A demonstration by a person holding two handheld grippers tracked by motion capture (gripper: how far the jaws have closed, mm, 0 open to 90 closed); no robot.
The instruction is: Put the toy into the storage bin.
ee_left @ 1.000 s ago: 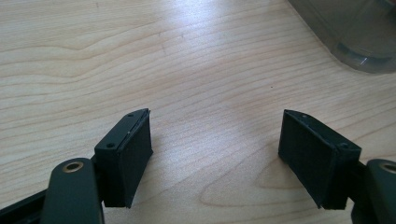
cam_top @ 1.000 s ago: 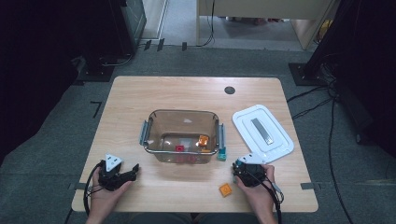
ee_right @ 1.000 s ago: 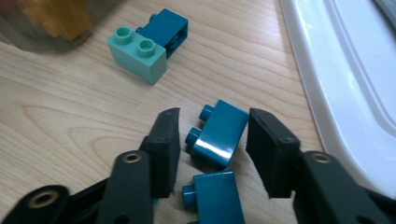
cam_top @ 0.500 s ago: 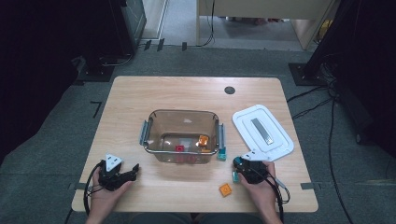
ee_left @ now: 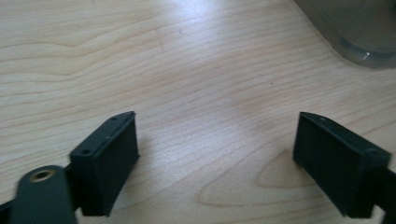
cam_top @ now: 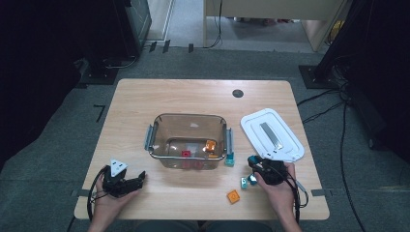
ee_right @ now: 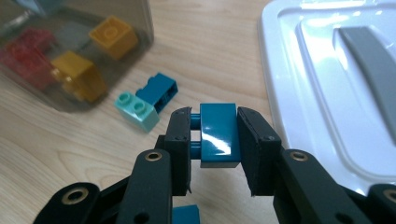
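Above the wooden tabletop (cam_top: 145,101), right claw (ee_right: 212,135) clamped on a teal plastic brick (ee_right: 217,134), gripped across its studs; slippage is judged possible. Left claw (ee_left: 215,163) held apart, empty.

Teal brick (ee_right: 218,134) clamped between black jaws, studs sideways, lifted off table (cam_top: 145,106). Clear bin (cam_top: 188,140) at table centre, open, holding red (cam_top: 185,153) and orange bricks (cam_top: 210,145). White lid (cam_top: 271,134) flat, right of bin. Mint-and-teal pair (ee_right: 147,100) beside bin wall. Orange brick (cam_top: 233,196) near front edge.
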